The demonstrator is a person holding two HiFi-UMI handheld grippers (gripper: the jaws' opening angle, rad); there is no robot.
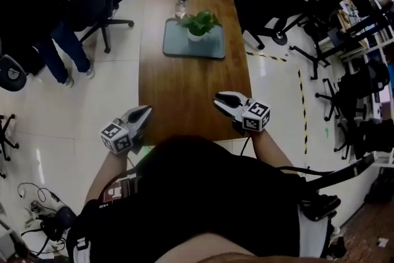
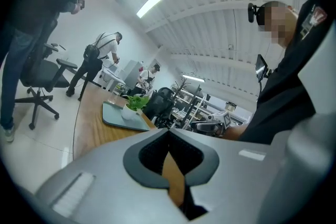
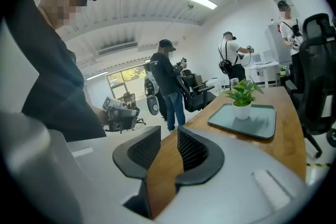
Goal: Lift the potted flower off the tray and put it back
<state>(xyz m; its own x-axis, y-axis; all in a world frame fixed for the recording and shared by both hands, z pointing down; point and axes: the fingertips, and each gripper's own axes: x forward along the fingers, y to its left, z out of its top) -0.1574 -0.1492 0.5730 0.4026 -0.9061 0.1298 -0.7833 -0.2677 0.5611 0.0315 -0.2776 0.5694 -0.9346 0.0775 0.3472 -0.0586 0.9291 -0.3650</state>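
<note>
A small potted flower [image 1: 198,26] with green leaves in a white pot stands on a grey-blue tray [image 1: 178,46] at the far end of a wooden table [image 1: 191,89]. Both grippers hover over the table's near edge, well short of the tray. My left gripper [image 1: 148,109] is shut, with nothing in it. My right gripper [image 1: 217,98] has its jaws a narrow gap apart, with only the tabletop showing between them. The left gripper view shows the flower [image 2: 135,103] and tray [image 2: 118,115] far ahead. The right gripper view shows the flower [image 3: 242,93] upright on the tray [image 3: 262,126].
A glass bottle [image 1: 181,4] stands just behind the tray. Office chairs [image 1: 101,0] flank the table on the left, with another chair [image 1: 258,9] on the right. People stand at the far left and back. Striped floor tape [image 1: 301,101] runs along the right.
</note>
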